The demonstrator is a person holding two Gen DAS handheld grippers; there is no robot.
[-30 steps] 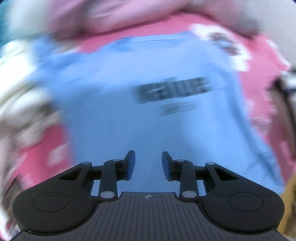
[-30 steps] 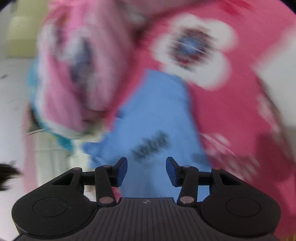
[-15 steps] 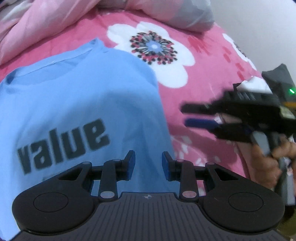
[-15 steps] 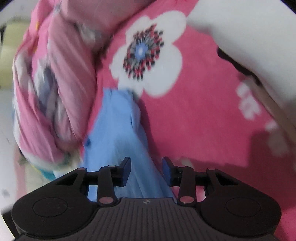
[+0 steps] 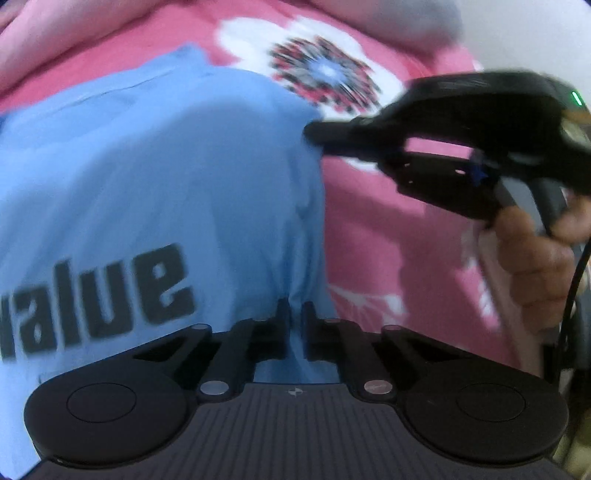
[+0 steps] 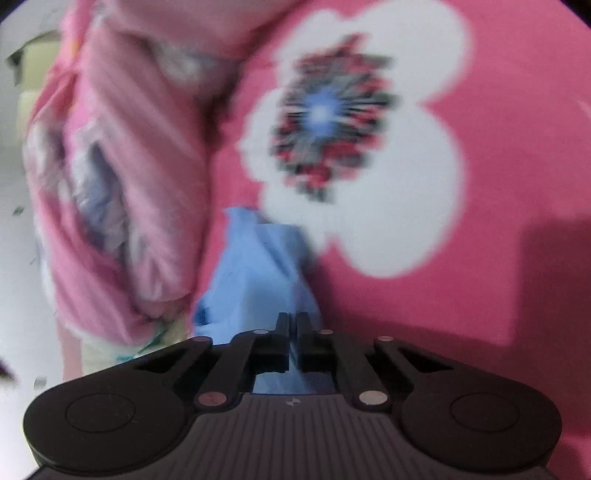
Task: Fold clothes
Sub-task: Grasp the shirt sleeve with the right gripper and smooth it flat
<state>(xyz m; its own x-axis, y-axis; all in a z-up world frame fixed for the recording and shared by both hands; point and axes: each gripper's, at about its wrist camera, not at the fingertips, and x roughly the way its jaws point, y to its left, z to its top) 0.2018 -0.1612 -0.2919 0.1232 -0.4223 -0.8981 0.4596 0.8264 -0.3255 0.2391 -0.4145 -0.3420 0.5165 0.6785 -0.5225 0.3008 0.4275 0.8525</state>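
Blue T-shirt (image 5: pixel 155 177): "value" print and right hand-held gripper (image 5: pixel 314 133) only in left view.

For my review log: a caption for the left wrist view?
Both grippers, left and right, pinch the blue "value" T-shirt's edge on a pink floral bedsheet.

A pink bedsheet (image 6: pixel 517 155) printed with a large white flower (image 6: pixel 369 147) fills most of the setting. A bunched pink striped quilt (image 6: pixel 122 192) lies left of the flower. Beyond the quilt, pale floor (image 6: pixel 14 258) shows. A white wall (image 5: pixel 535 33) rises past the sheet's far edge.
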